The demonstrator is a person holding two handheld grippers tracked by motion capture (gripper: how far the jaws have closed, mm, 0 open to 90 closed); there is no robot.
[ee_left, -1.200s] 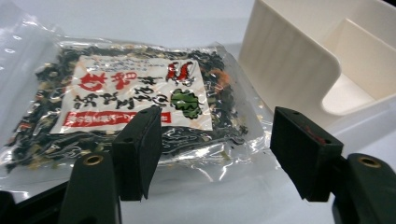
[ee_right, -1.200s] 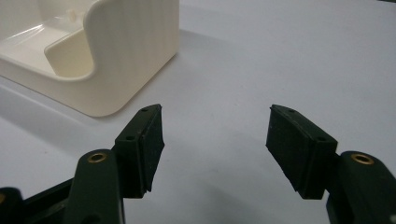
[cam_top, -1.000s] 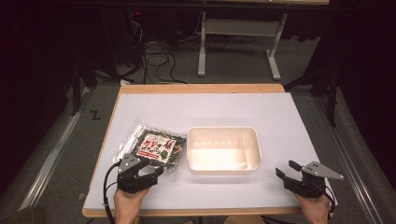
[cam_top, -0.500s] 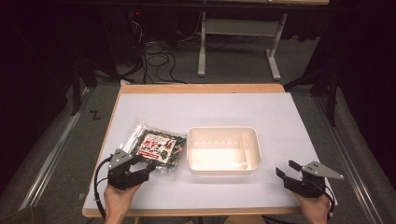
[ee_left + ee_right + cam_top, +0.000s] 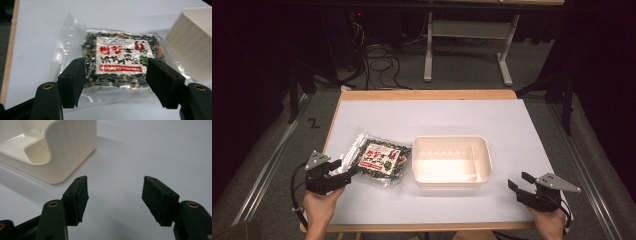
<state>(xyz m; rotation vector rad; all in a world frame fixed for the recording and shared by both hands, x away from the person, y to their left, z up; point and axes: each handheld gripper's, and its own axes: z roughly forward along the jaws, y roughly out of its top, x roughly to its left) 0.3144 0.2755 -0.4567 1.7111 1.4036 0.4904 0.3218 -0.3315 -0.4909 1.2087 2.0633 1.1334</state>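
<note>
1. A clear packet of dried seaweed mix (image 5: 379, 160) lies flat on the white counter (image 5: 432, 120), near the counter's left edge and just left of a cream plastic tray (image 5: 451, 160); the high view shows a narrow strip of counter between the two.
2. The left hand-held gripper (image 5: 346, 172) sits at the packet's near-left corner, pointing toward it. Its jaws have just been opening and stand spread. In the left gripper view (image 5: 116, 82) the packet (image 5: 117, 60) lies between and beyond the two black pads, which stand off its sides rather than pressing on it; whether the lower pad tips touch the film cannot be told.
3. The packet carries a white label with red and black print over dark green and pale flakes, and its empty clear top flap reaches toward the counter's left edge.
4. The tray (image 5: 192, 42) rises just to the right of the packet in the left gripper view, close to the right-hand pad.
5. The right hand-held gripper (image 5: 519, 181) rests at the counter's near-right corner, well apart from the packet, with the tray between them. Its jaws stand spread with bare counter between them (image 5: 115, 196).
6. The tray's rounded corner (image 5: 62, 152) stands ahead and to the left of the right hand-held gripper, apart from it.
7. Beyond the counter, cables (image 5: 382, 55) lie on the dark floor beside a pale desk frame (image 5: 467, 35).
</note>
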